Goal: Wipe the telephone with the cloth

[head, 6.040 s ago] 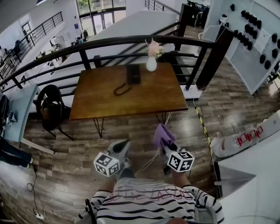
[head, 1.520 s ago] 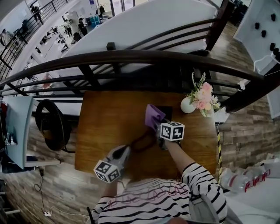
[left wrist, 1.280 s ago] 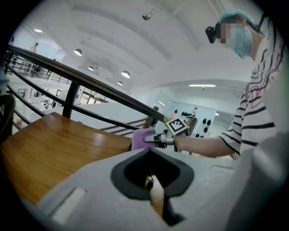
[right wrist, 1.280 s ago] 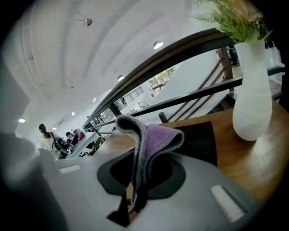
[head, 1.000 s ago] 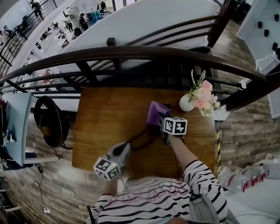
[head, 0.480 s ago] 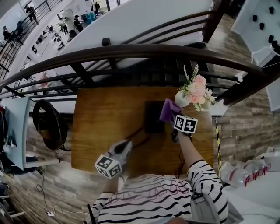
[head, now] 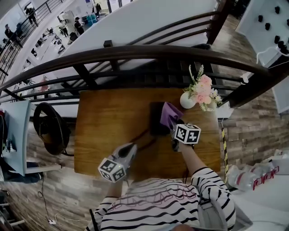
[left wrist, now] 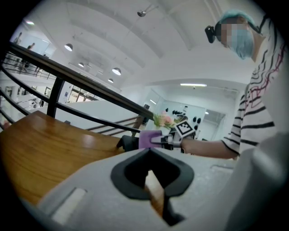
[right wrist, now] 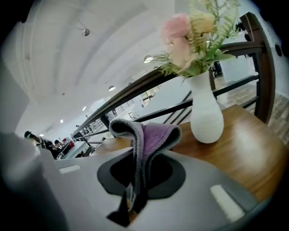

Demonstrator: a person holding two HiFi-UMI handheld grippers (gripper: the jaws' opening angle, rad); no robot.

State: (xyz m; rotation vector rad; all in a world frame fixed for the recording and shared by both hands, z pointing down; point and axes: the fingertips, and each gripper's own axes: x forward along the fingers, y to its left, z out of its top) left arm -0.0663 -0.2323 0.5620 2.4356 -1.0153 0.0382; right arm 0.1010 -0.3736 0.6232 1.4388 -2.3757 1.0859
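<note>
Two grippers are over the brown wooden table [head: 106, 119]. The right gripper [head: 172, 124] pinches the soft purple cloth [head: 169, 111] above the flat black telephone [head: 156, 121], near a white flower vase [head: 187, 100]. The left gripper [head: 130, 149] is closed, empty.

A brown wooden table [head: 108, 122] stands against a dark curved railing [head: 135, 53]. Near the table's far right corner a white vase [head: 187, 101] stands upright, holding pink flowers [head: 202, 88] with green sprigs. Left of the table, on the plank floor [head: 49, 189], sits a black chair [head: 47, 128]. Beyond the railing, small figures of people [head: 96, 8] show on a lower level.
</note>
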